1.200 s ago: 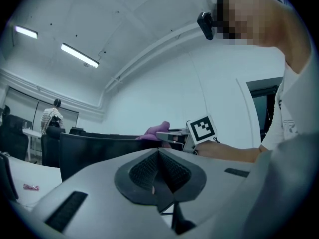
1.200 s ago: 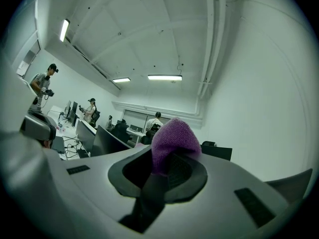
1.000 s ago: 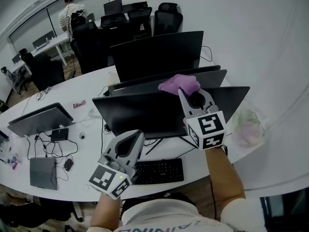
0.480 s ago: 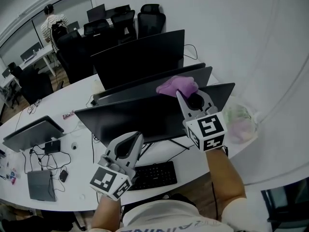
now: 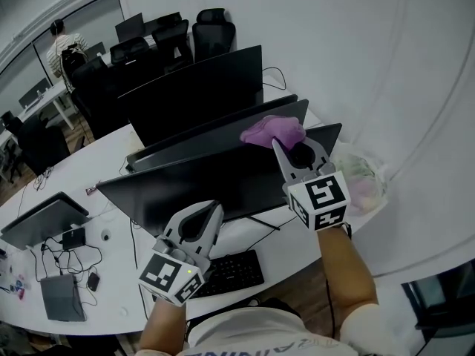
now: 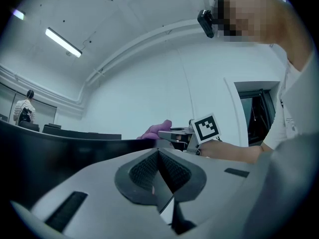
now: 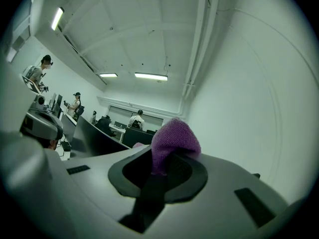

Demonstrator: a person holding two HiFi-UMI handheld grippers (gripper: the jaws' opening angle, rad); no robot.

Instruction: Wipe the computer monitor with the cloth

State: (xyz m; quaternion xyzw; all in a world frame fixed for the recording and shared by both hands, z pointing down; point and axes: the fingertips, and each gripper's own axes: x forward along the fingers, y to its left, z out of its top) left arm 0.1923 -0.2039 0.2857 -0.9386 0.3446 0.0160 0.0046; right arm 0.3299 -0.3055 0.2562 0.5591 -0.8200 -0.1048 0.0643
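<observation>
**Item: purple cloth, clamped in the right jaws at the monitor's top edge**

**Head view.** The right gripper [image 5: 284, 144] is raised over the table [image 5: 111, 302]. Its jaws are closed on the cloth [image 5: 273, 130], a small purple bunch that bulges out beyond their tips. The cloth sits at the top edge of the nearest monitor [image 5: 215, 180], towards its right end. This view does not settle whether fabric and panel touch. Two further dark screens stand just behind. The left gripper [image 5: 205, 209] is held low before the monitor's lower edge, above a keyboard [image 5: 231, 271], and carries nothing. A crumpled plastic bag [image 5: 361, 178] lies near the table's right end.

**Left gripper view.** The left jaws are pressed together, pad to pad, with nothing between them. Past them, the cloth shows level with the monitor's dark upper edge.

**Right gripper view.** The jaws are clamped on a fold of the cloth [image 7: 173, 142], and a rounded knitted hump rises above the pads.

**Handling notes (judged).**
- The cloth looks soft, light and limp. It should drape and flatten under pressure rather than push back.
- The pinch on a gathered fold looks secure, since enough loose fabric stands ahead of the jaws to keep hard plastic off the screen.
- The monitor is rigid, smooth and tall on its stand, and probably easy to rock or scratch.
- Light, even pressure is advised.
- The free left gripper could steady the frame's edge.
</observation>
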